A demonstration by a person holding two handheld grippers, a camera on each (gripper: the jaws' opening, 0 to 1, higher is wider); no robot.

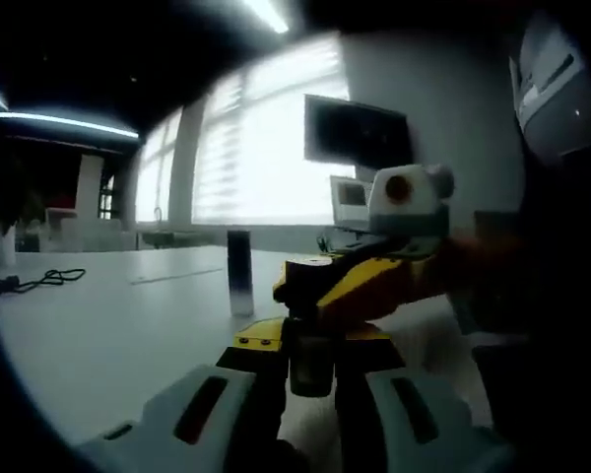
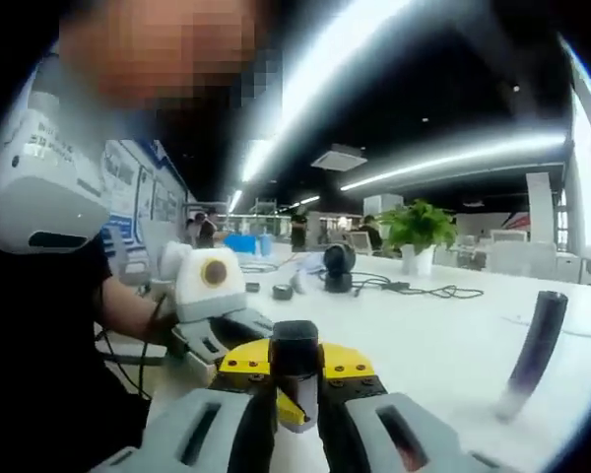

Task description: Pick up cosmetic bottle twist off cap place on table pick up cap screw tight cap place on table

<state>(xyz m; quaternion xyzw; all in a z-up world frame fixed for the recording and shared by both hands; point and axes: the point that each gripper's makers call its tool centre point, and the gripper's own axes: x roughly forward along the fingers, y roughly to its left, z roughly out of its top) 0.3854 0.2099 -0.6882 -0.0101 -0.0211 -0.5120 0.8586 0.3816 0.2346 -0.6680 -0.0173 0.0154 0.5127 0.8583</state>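
Both grippers are meeting over the tabletop (image 1: 98, 335): left gripper (image 1: 310, 370) fingers are gripping the dark cap (image 1: 310, 367), right gripper (image 2: 295, 389) fingers are clamping it too (image 2: 295, 357), while the bottle (image 1: 239, 273) is standing apart.

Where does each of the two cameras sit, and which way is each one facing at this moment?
Left gripper view: rides the left gripper, facing the windows; the right gripper meets it from the right at a small dark cap.
Right gripper view: rides the right gripper, facing into the office, with the person's sleeve at left.
Shared: the white table, the upright dark bottle and the cap.
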